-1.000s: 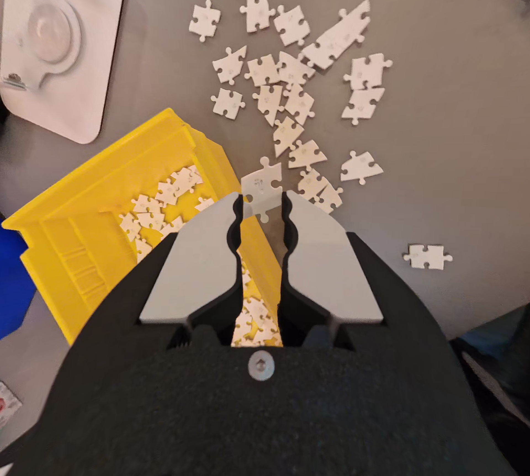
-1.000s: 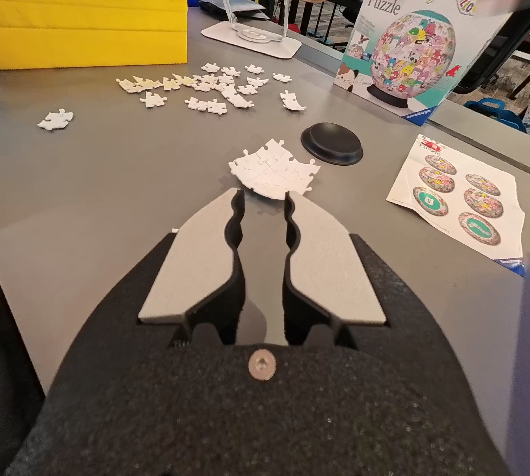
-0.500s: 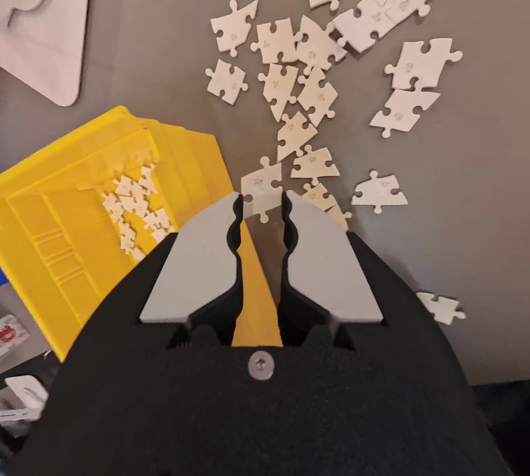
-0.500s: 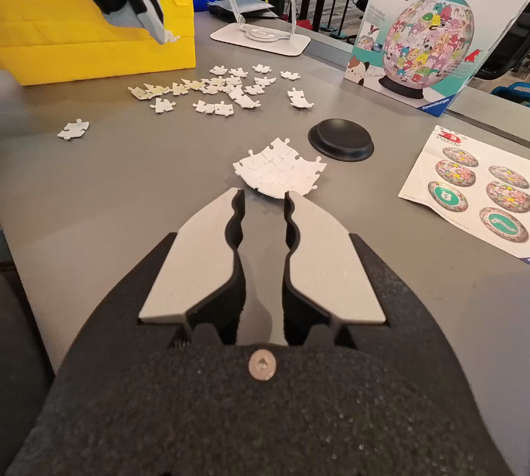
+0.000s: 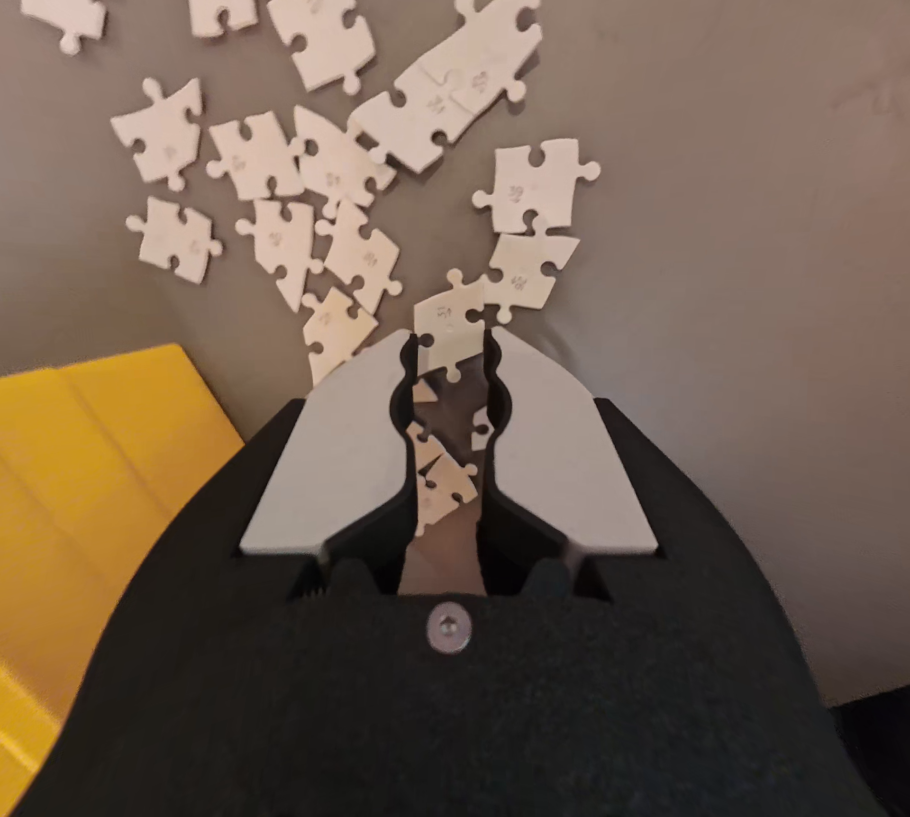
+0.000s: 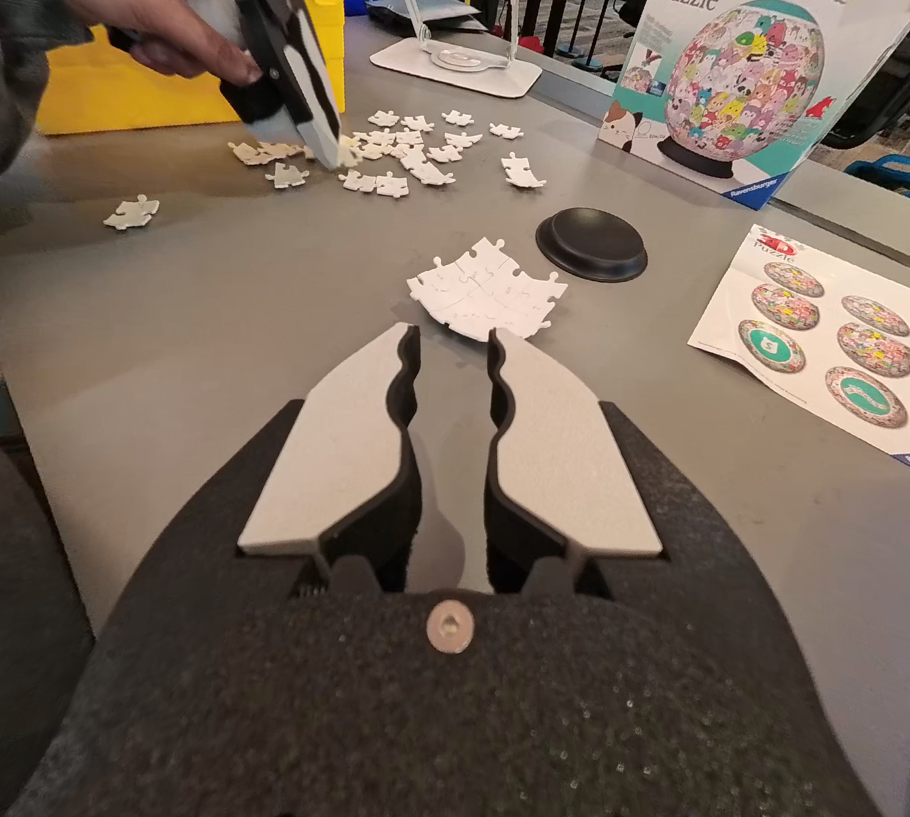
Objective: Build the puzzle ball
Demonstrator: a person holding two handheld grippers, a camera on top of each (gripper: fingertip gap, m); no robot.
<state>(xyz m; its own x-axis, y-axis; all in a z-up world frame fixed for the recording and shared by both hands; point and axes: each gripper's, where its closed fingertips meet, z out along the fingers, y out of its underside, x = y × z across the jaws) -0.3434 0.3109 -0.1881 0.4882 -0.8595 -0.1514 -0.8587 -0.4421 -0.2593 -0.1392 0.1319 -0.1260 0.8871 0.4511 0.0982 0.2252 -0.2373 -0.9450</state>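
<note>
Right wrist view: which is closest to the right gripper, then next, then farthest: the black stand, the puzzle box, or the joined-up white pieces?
From the right gripper:
1. Joined white pieces, just ahead of the fingertips.
2. Black stand, beyond, slightly right.
3. Puzzle box, far right at the back.

A cream puzzle piece [image 5: 450, 331] is held upright between the tips of the left gripper [image 5: 450, 334], one tab pointing up, above loose cream pieces [image 5: 276, 163] scattered flat on the grey table [image 5: 714, 202] beside the yellow bin's corner. Mid-table, a curved, dish-like patch of joined white pieces [image 6: 487, 293] rests just beside the black round stand [image 6: 591, 244]
</note>
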